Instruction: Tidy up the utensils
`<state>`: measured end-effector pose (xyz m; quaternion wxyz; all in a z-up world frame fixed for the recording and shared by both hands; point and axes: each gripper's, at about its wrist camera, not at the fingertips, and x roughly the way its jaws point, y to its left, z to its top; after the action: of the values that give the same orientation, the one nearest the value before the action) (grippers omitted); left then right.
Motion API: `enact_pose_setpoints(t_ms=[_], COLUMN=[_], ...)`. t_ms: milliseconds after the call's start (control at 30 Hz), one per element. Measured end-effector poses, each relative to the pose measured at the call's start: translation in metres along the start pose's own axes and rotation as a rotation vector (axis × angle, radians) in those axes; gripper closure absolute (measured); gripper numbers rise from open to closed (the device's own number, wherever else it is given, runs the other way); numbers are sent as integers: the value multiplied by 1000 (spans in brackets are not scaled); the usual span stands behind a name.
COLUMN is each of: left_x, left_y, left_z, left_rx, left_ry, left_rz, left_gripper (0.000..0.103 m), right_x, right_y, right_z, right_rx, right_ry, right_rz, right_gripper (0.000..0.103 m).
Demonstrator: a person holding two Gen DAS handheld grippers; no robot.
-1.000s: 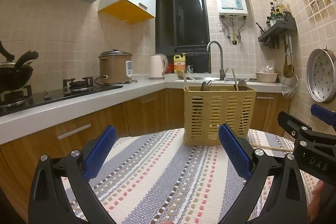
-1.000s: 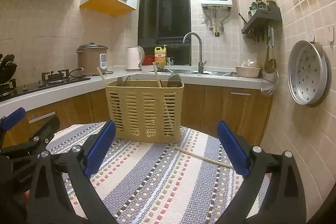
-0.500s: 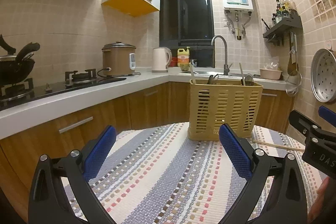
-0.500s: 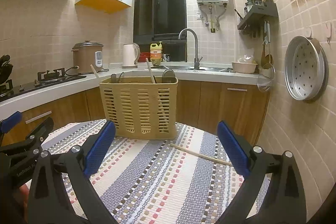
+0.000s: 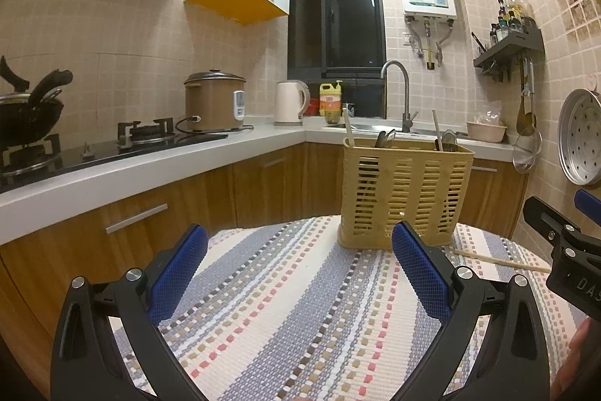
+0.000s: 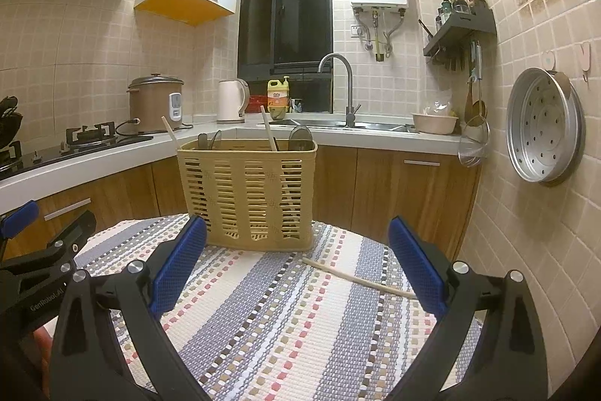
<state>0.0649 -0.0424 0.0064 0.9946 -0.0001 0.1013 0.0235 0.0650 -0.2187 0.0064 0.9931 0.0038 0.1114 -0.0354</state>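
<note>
My round table wears a striped woven cloth (image 6: 300, 326); on it sit the yellow utensil basket (image 6: 248, 198), center frame, and one chopstick (image 6: 357, 279), lower right.

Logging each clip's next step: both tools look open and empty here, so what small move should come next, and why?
Probably lower the right tool onto the loose chopstick. It lies flat on the mat beside the basket, nearer that side, while other utensils already stand inside.

Black claw (image 6: 296, 262), blue textured pads (image 6: 417, 265), silver screws
</note>
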Motion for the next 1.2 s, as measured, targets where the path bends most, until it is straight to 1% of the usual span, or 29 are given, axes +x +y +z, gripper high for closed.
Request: enact_pose_setpoints(t_ms=[167, 933, 1100, 1200], left_x=[0, -1, 0, 0], left_y=[0, -1, 0, 2], left_z=[1, -1, -1, -1], left_rx=[6, 3, 4, 0], left_ry=[-1, 0, 3, 5], left_rz=[-5, -5, -9, -24], left_gripper=[8, 8, 8, 8], right_x=[-1, 1, 1, 1], right_y=[1, 1, 2, 4], right_z=[0, -1, -1, -2], right_rx=[-4, -8, -12, -16], right_ry=[-3, 0, 4, 4], right_rz=[1, 5, 8, 10], right_gripper=[8, 8, 8, 8])
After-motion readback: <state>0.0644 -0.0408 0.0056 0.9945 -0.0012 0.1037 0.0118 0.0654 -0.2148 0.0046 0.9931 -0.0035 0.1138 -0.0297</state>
